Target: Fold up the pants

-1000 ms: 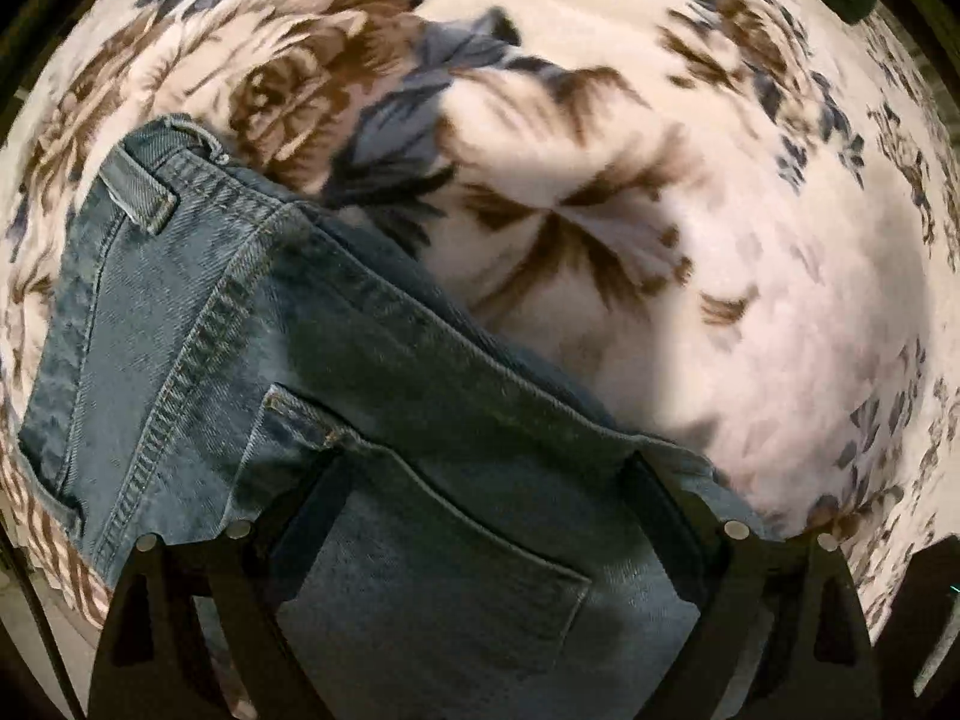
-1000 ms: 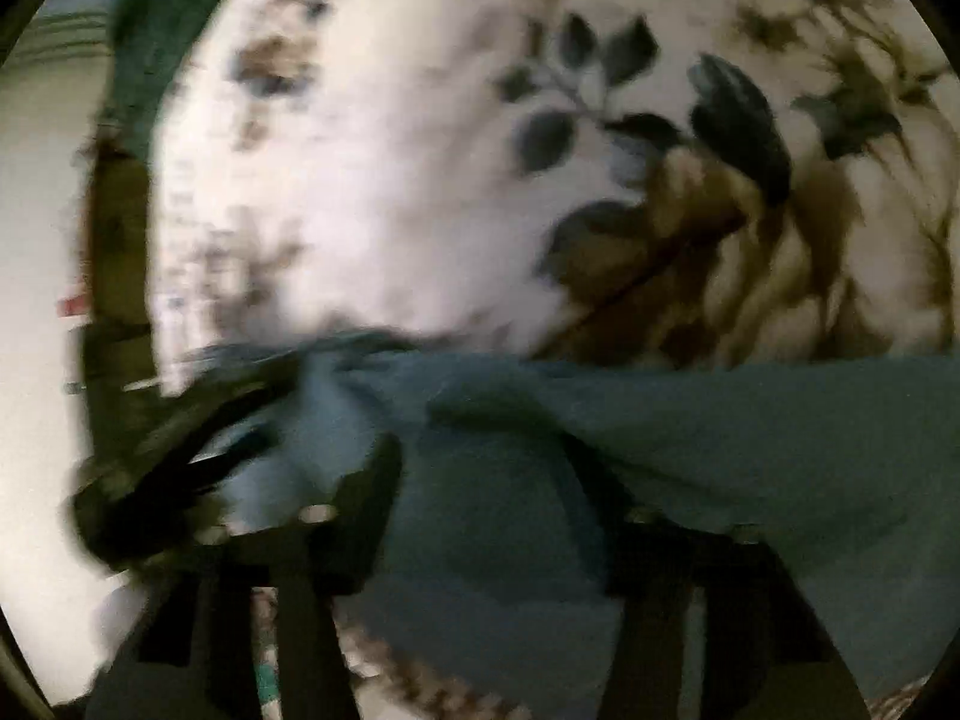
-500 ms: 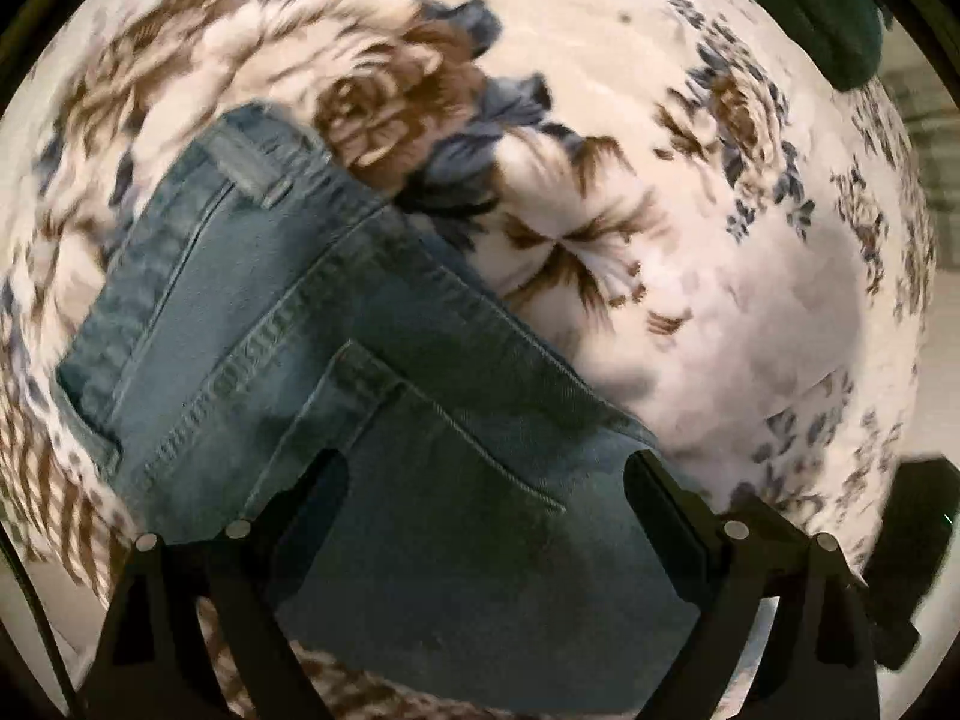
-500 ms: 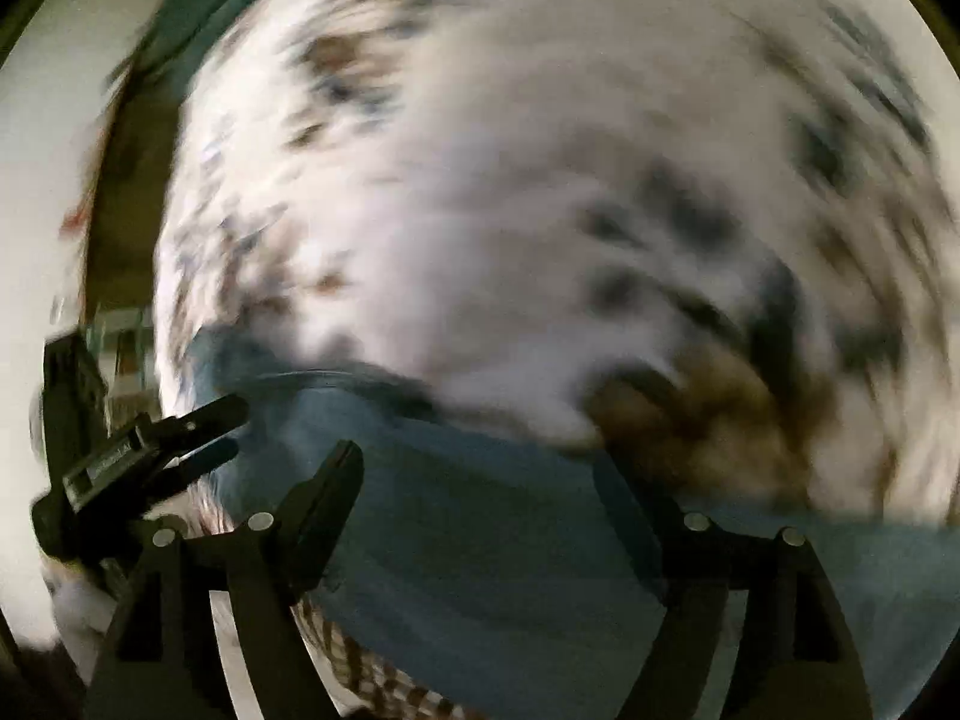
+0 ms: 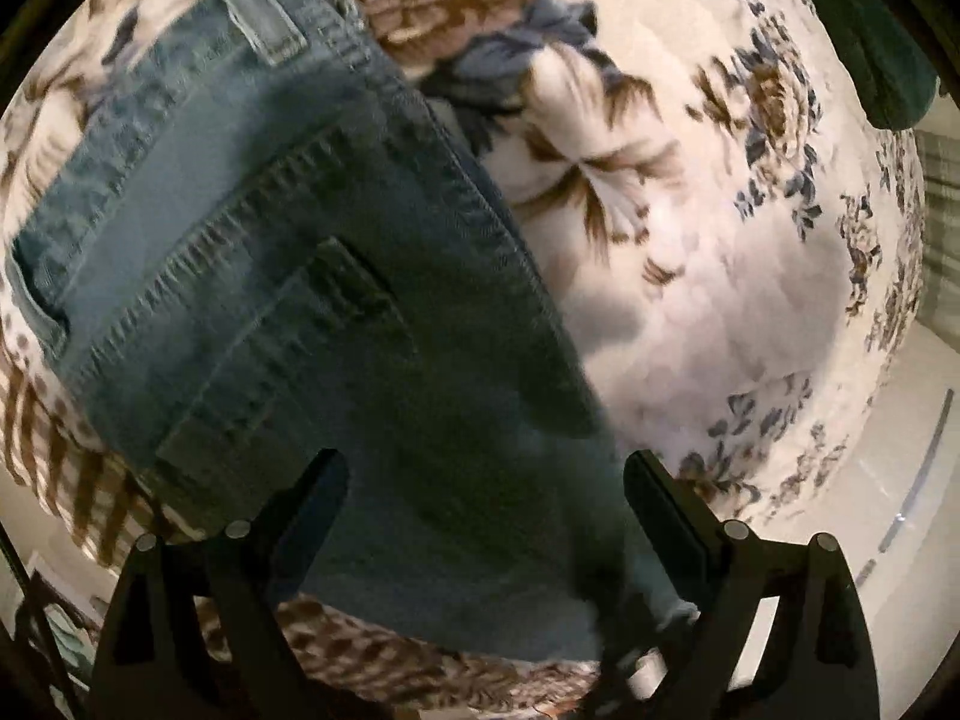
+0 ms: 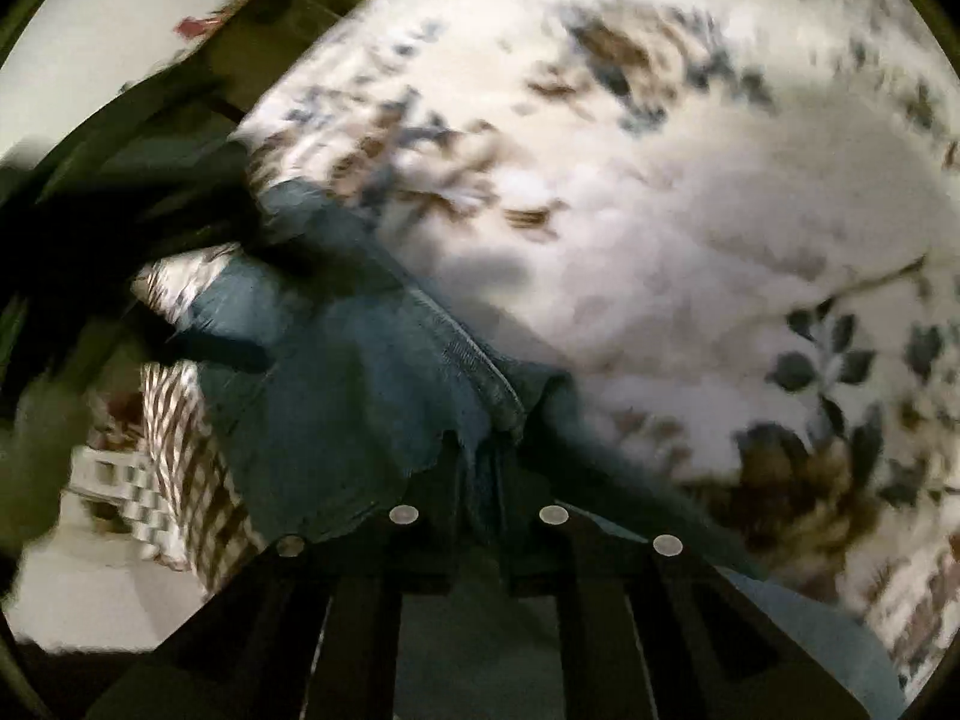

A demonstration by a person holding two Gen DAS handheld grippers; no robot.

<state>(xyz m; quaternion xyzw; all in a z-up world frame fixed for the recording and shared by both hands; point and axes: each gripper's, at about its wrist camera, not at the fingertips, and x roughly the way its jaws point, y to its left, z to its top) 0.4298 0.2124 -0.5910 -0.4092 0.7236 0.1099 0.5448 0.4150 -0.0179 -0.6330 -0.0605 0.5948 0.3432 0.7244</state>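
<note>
Jeans (image 5: 288, 276) lie on a floral bedspread (image 5: 720, 300), blue denim, seat side up: a belt loop (image 5: 264, 24) at the waistband toward the top of the left wrist view, a back pocket (image 5: 282, 372) with its stitched edges lower down. The denim runs from the waistband down and right to the near edge of the bed, where it passes between the fingers of the left gripper (image 5: 486, 504). That claw stands spread wide, both fingers apart with cloth showing between them; whether the tips touch the fabric cannot be told. In the right wrist view, blurred, the right gripper (image 6: 480, 474) has its fingers drawn together and pinches a bunched fold of the jeans (image 6: 372, 396), a stitched seam running up from the pinch. The bedspread (image 6: 690, 228) fills the upper right of that view, white with blue and brown flowers. A dark green cloth (image 5: 870, 48) sits at the far edge of the bed. Pale floor (image 5: 900, 480) shows beyond the bed's side.
</note>
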